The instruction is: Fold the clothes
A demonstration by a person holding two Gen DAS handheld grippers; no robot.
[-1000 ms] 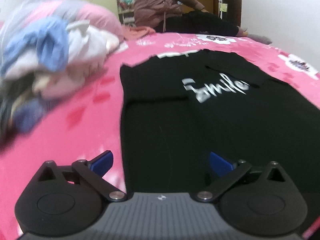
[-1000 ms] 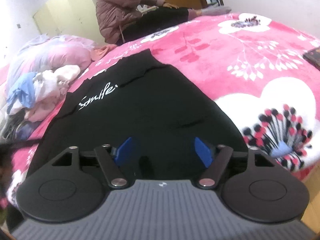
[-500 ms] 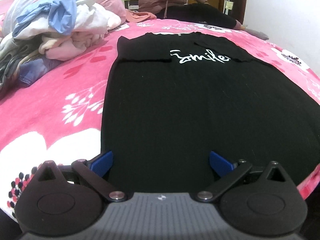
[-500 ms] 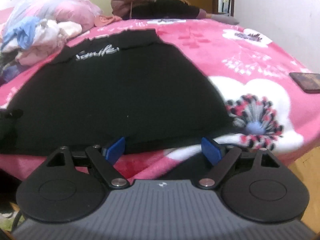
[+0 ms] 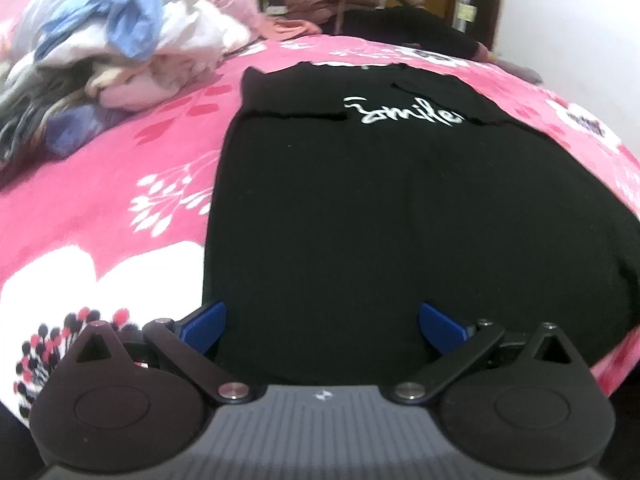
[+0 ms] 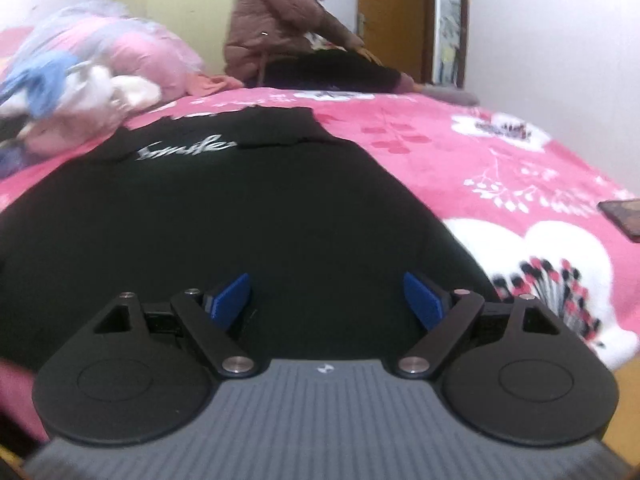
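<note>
Hovering over the near hem of the black shirt (image 5: 380, 208)
Shirt runs lengthwise away across the bed (image 5: 100, 208), collar far; left tongs (image 5: 322, 328) at its left corner, right tongs (image 6: 328, 300) at its right; both wide, empty.

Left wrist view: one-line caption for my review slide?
Open left gripper over the near hem of a black shirt laid flat on a pink floral bedspread.

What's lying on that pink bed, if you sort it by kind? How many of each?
Black T-shirt laid flat: 1
Heap of mixed clothes: 1 (pieces too tangled to count)
Pink pillow behind the heap: 1
Dark flat thing at the bed's right edge: 1
Seated person: 1
Total: 5
</note>
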